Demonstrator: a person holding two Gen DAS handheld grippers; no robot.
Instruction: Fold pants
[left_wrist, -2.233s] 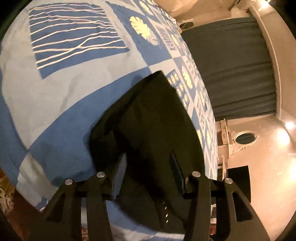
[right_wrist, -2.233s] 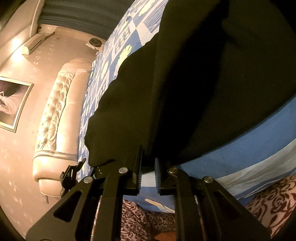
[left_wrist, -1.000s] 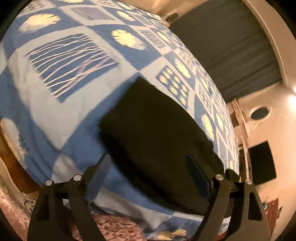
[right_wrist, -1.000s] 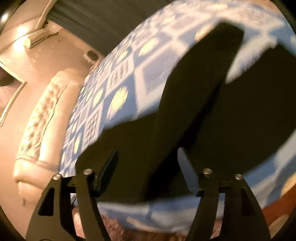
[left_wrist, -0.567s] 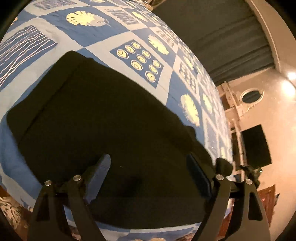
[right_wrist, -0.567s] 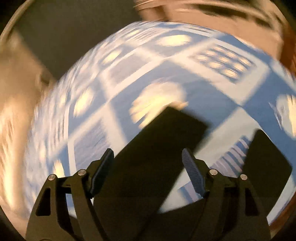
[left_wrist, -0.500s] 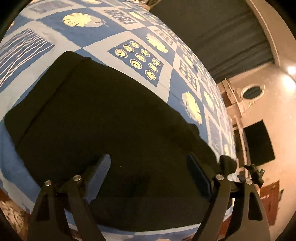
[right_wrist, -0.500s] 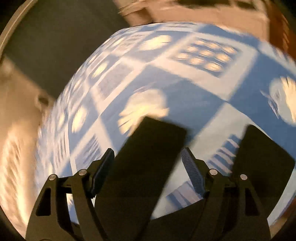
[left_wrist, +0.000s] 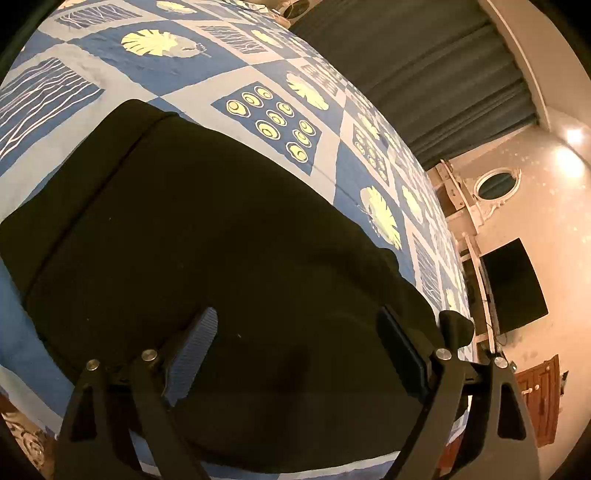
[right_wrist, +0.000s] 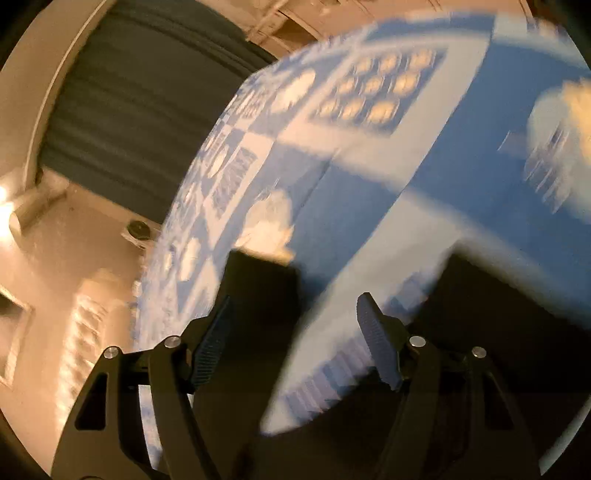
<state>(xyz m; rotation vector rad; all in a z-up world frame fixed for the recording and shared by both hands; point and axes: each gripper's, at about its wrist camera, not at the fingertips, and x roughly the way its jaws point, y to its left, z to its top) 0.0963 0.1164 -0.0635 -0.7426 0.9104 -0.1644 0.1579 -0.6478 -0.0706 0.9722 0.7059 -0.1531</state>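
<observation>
The bed (left_wrist: 122, 59) with its blue patterned cover fills most of both views, and the pants (left_wrist: 207, 236) lie flat on it as one big dark shape. In my left wrist view they take the whole middle and lower part of the frame. Their long axis runs from the upper left, where a narrow folded band ends near the striped square, down to the lower right, where a small lump of cloth sticks up at the bed edge.

My left claw (left_wrist: 295, 350) hangs over the near part of this cloth, at the bottom centre of the frame. Its jaws stand wide and nothing is pressed between them; the cloth is only under them. So the pants lie straight ahead of this claw and also to both sides of it.

My right view is blurred. There the pants (right_wrist: 258, 291) show as a dark piece between the jaws in the lower centre, and a second dark piece at the lower right. A strip of the cover is visible between the two pieces. My right claw (right_wrist: 291, 339) has just been closing a little, but the jaws are apart and I see no pad pressing on cloth.

I judge that the left claw is nearer to a good edge. The next fold must probably go across the long axis.
</observation>
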